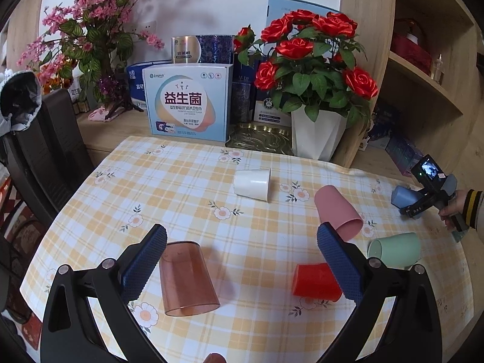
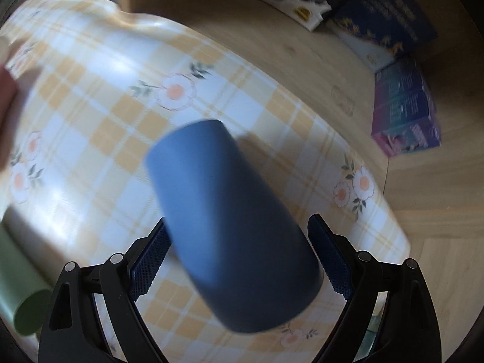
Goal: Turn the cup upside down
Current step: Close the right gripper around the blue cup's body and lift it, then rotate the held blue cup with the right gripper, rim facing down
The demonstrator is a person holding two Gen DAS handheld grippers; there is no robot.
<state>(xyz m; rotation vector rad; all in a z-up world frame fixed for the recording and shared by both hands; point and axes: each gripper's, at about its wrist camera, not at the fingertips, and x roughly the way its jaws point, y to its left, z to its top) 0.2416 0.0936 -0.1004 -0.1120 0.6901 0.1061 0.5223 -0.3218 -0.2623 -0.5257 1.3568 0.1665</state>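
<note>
My right gripper (image 2: pixel 239 260) is shut on a blue cup (image 2: pixel 230 220) and holds it tilted above the checked tablecloth (image 2: pixel 90 90), base pointing away. In the left wrist view the same cup (image 1: pixel 402 197) and right gripper (image 1: pixel 423 202) show at the far right. My left gripper (image 1: pixel 242 260) is open and empty above the table. Between and around its fingers lie or stand a clear brown cup (image 1: pixel 187 281), a red cup (image 1: pixel 314 281), a pink cup (image 1: pixel 337 211), a white cup (image 1: pixel 252 184) and a green cup (image 1: pixel 394 249).
A white pot of red roses (image 1: pixel 314 90), a light blue box (image 1: pixel 187 103) and pink blossoms (image 1: pixel 90 15) stand behind the table. A dark chair (image 1: pixel 51 151) stands at the left. Boxes (image 2: pixel 405 106) lie on the wooden surface beyond the table's right edge.
</note>
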